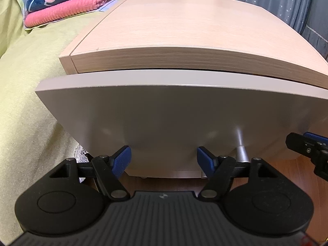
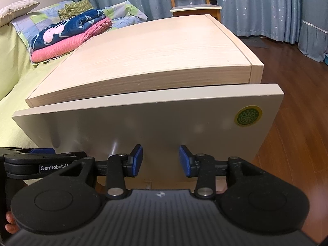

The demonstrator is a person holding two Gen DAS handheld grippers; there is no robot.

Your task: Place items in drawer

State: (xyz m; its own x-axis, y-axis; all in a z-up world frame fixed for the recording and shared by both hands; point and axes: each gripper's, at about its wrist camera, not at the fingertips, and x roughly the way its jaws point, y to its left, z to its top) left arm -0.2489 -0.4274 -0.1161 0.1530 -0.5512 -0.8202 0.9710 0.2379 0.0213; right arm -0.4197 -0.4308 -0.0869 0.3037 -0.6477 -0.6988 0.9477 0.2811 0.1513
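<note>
A light wood nightstand [image 1: 184,24] [image 2: 155,53] fills both views, its beige drawer front [image 1: 174,114] [image 2: 147,121] standing out a narrow gap from the cabinet. A silver handle [image 1: 241,149] [image 2: 112,145] juts from the drawer front. My left gripper [image 1: 164,162] hangs open right in front of the drawer's lower part, the handle just to its right. My right gripper [image 2: 161,160] is open too, close to the drawer front, with the handle at its left. Nothing sits between either pair of fingers. The drawer's inside is hidden.
A bed with a yellow-green cover [image 1: 26,94] [image 2: 12,69] lies left of the nightstand, with folded pink and navy blankets [image 1: 67,2] [image 2: 69,34] on it. Wood floor [image 2: 297,106] spreads to the right. A chair [image 2: 192,0] and blue curtains [image 2: 266,6] stand behind.
</note>
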